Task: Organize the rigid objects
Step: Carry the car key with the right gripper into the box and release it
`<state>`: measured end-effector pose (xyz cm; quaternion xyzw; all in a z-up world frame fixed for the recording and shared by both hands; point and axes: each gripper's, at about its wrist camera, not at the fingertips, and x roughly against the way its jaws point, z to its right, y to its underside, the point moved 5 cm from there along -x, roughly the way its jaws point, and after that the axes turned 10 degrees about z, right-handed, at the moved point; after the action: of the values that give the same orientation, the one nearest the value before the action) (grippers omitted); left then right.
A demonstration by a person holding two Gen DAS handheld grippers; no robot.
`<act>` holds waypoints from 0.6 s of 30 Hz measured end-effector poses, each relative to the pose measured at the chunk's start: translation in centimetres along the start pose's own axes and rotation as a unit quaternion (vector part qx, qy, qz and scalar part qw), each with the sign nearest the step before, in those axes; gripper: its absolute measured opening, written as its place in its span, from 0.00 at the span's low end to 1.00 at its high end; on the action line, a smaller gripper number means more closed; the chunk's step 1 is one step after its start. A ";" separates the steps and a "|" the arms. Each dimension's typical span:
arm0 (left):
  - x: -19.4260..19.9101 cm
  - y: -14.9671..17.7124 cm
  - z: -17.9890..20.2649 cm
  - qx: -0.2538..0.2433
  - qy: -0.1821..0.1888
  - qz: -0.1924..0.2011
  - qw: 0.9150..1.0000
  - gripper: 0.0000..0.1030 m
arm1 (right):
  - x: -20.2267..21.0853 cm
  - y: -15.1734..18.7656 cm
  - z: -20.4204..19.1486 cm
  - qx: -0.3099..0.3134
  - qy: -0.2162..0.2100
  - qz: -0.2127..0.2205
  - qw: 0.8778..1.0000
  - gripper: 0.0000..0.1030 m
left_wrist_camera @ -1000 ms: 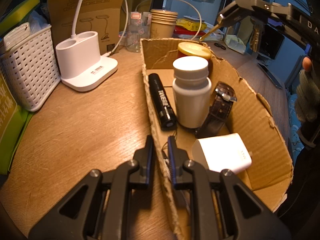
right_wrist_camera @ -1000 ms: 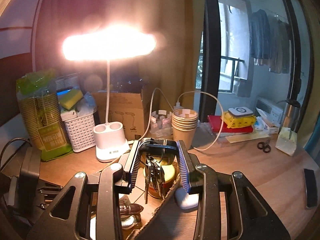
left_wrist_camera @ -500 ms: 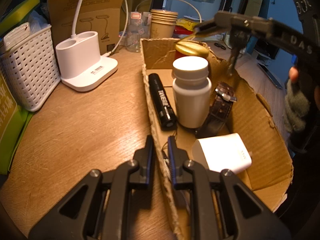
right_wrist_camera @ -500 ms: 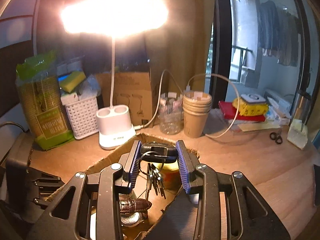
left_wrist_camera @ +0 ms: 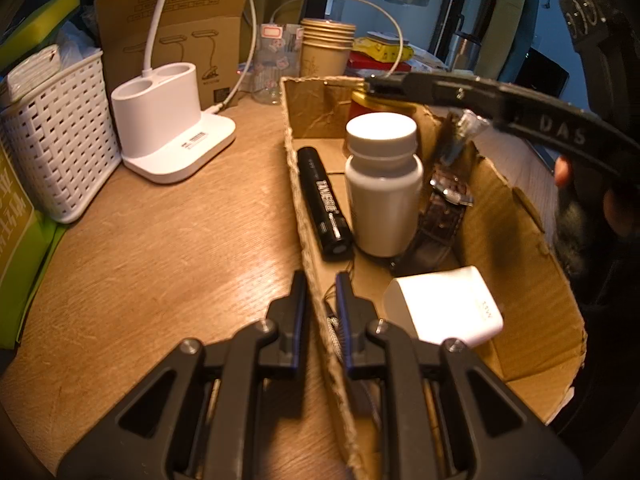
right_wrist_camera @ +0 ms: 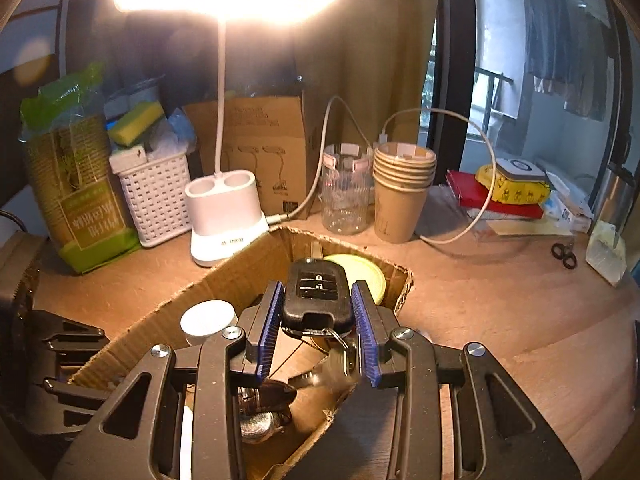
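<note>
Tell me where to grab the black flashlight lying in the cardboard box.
Grip the black flashlight across the middle of its barrel, coming straight down from above. It lies flat beside the box wall, with the white bottle close on its other side, so the fingers have little room.

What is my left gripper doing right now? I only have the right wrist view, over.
Observer: The left gripper is shut on the near wall of the cardboard box, one finger on each side.
Operator: What lies by that wall inside?
Observer: A black flashlight lies along it, beside an upright white bottle.
Operator: Anything at the near end?
Observer: A white charger block lies there, near the fingers.
Operator: Where do my keys hang?
Observer: Under the right gripper, the keys dangle above a brown watch.
</note>
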<state>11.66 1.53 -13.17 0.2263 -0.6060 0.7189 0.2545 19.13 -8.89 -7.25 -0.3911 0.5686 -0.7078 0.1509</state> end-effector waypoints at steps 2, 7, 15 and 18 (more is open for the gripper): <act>0.0 0.0 0.0 0.000 0.000 0.000 1.000 0.15 | -0.1 0.0 0.1 -0.002 -0.003 -0.002 1.000 0.36; 0.0 0.0 0.0 0.000 0.000 0.000 1.000 0.15 | -0.3 0.4 -0.2 0.005 -0.003 -0.013 1.000 0.36; 0.0 0.0 0.0 0.000 0.000 0.000 1.000 0.15 | -0.3 0.8 -2.0 0.034 -0.023 -0.020 0.999 0.36; 0.0 0.0 0.0 0.000 0.000 0.000 1.000 0.15 | -0.3 0.8 -2.2 0.038 -0.025 -0.022 0.999 0.36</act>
<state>11.66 1.51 -13.17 0.2264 -0.6062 0.7187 0.2544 17.56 -7.43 -8.26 -0.4156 0.5282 -0.7220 0.1642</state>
